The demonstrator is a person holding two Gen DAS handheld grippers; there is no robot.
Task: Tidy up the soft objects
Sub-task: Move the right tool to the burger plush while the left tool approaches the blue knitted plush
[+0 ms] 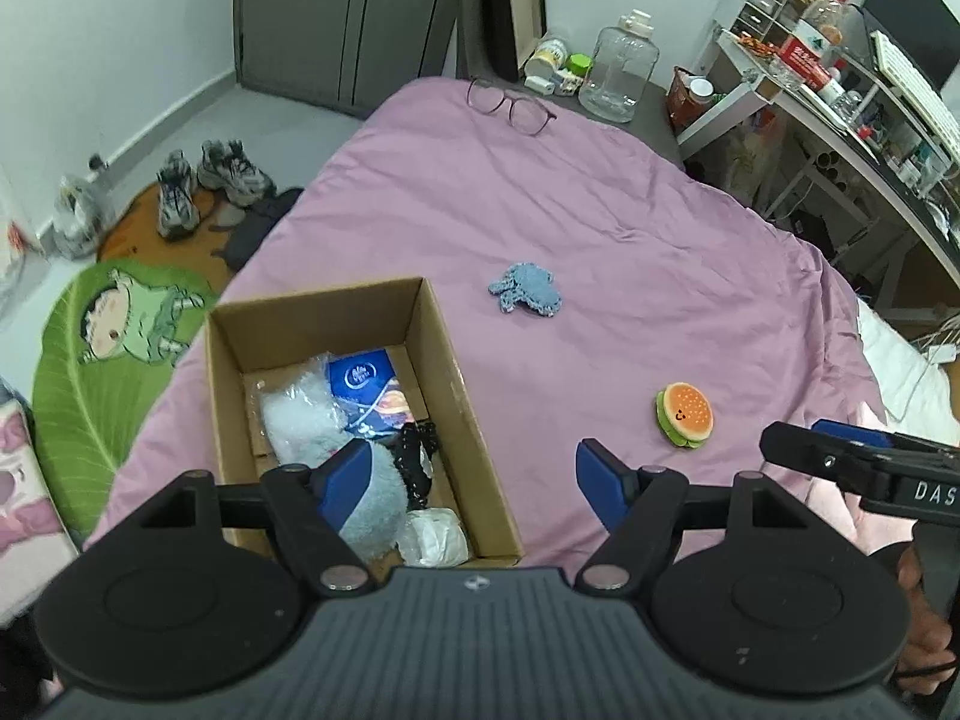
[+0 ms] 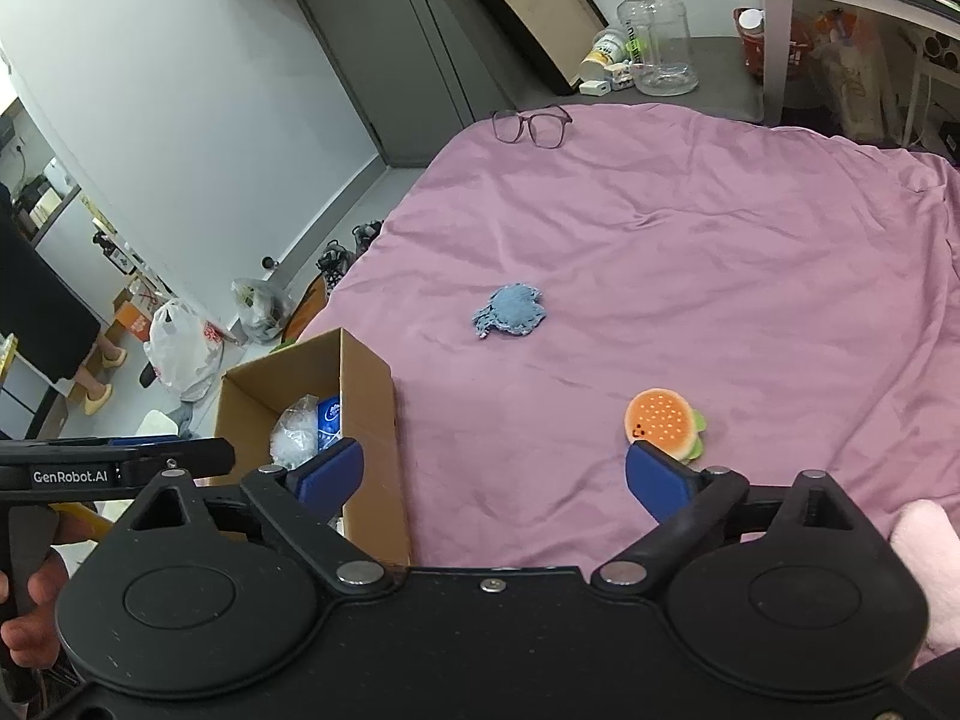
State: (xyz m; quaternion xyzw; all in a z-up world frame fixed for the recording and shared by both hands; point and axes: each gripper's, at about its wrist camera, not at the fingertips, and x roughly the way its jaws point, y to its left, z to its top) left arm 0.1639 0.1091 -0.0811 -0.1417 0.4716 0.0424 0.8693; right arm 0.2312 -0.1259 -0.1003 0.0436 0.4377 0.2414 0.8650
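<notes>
A brown cardboard box (image 1: 462, 396) (image 2: 369, 396) rests on the pink bedspread (image 1: 630, 228) (image 2: 690, 252), holding a grey plush, a blue packet, a black item and a white bundle. My left gripper (image 1: 471, 480) is open above the box's near right side, with nothing between its fingers. My right gripper (image 2: 495, 471) is open over bare bedspread, its right fingertip just in front of a burger plush (image 2: 663, 423) (image 1: 685, 414). A blue knitted piece (image 1: 527, 289) (image 2: 511, 309) lies mid-bed. The right gripper's fingers (image 1: 840, 450) reach in at the right edge of the left wrist view.
Glasses (image 1: 510, 105) (image 2: 531, 126) sit at the bed's far edge. A clear jug (image 1: 618, 72) stands on a dark stand behind. A cluttered desk (image 1: 852, 90) is at the right. Shoes (image 1: 204, 186) and a green mat (image 1: 96, 354) lie on the floor at left. A pink plush (image 2: 930, 564) lies by my right gripper.
</notes>
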